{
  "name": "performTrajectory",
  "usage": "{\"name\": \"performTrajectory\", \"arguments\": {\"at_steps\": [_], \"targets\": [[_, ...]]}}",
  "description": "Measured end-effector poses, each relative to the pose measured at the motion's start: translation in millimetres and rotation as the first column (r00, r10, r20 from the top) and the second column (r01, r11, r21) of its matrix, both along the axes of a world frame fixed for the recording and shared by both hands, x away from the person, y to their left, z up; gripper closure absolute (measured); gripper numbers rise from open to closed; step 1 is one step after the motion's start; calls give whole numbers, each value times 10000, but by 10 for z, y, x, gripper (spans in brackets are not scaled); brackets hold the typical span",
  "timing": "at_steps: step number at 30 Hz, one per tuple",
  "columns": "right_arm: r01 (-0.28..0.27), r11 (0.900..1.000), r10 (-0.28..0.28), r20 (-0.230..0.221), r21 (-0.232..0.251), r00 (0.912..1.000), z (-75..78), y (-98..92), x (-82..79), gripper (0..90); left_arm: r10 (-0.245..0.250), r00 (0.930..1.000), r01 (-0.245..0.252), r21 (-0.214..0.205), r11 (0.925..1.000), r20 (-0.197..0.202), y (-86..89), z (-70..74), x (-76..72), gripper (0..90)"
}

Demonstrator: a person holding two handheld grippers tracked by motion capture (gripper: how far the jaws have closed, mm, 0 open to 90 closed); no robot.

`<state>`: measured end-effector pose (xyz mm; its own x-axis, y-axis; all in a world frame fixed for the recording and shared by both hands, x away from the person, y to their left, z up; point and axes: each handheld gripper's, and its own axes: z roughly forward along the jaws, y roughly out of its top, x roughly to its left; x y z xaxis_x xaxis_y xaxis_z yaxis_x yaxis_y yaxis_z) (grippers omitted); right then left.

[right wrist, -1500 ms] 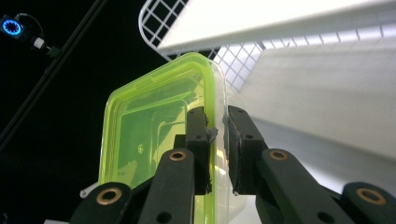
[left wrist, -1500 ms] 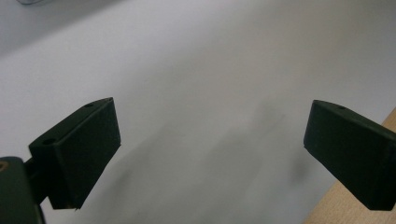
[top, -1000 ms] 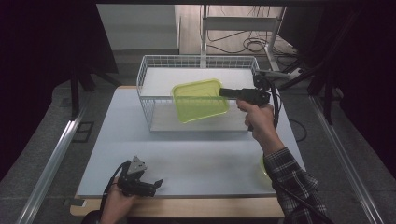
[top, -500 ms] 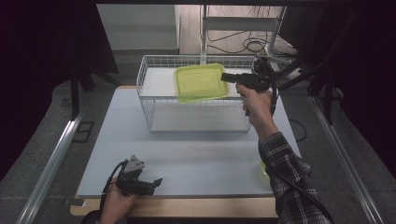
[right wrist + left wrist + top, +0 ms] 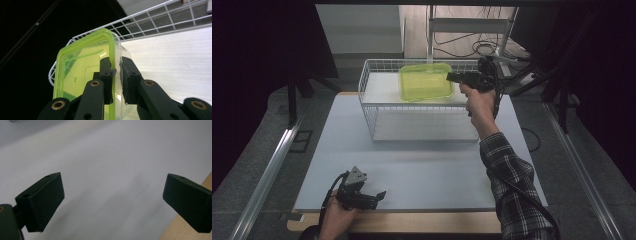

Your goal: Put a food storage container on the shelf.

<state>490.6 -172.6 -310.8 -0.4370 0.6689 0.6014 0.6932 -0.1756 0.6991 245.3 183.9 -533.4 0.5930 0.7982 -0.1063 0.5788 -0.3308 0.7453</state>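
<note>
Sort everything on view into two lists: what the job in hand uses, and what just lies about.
In use:
- right gripper, shut on the green box
- green box
- wire basket

Lying about:
- left gripper, open over the table
- table
- cables behind the table

A clear plastic container with a lime-green lid, lid on, held up off the surface, over the far part of the white wire basket
</note>
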Motion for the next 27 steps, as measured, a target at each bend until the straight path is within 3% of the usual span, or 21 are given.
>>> {"name": "performTrajectory", "arguments": {"at_steps": [14, 21, 25, 27], "targets": [[539, 9983, -542, -118, -223, 9985, -58, 8, 109, 780, -49, 10000, 49, 38, 10000, -16, -6, -5, 0, 34], [653, 9944, -657, -24, -831, 9978, -87, 18, 163, 745, -74, 10000, 75, 83, 9999, -56, -9, -10, 2, 34], [742, 9857, -720, 202, -1513, 9972, -72, 59, 185, 718, -88, 9999, 88, 102, 9999, -59, -11, -12, 3, 34], [700, 9848, -679, 188, -1588, 9975, -82, 67, 198, 703, -94, 9999, 95, 110, 9999, -65, -11, -13, 3, 34]]}}
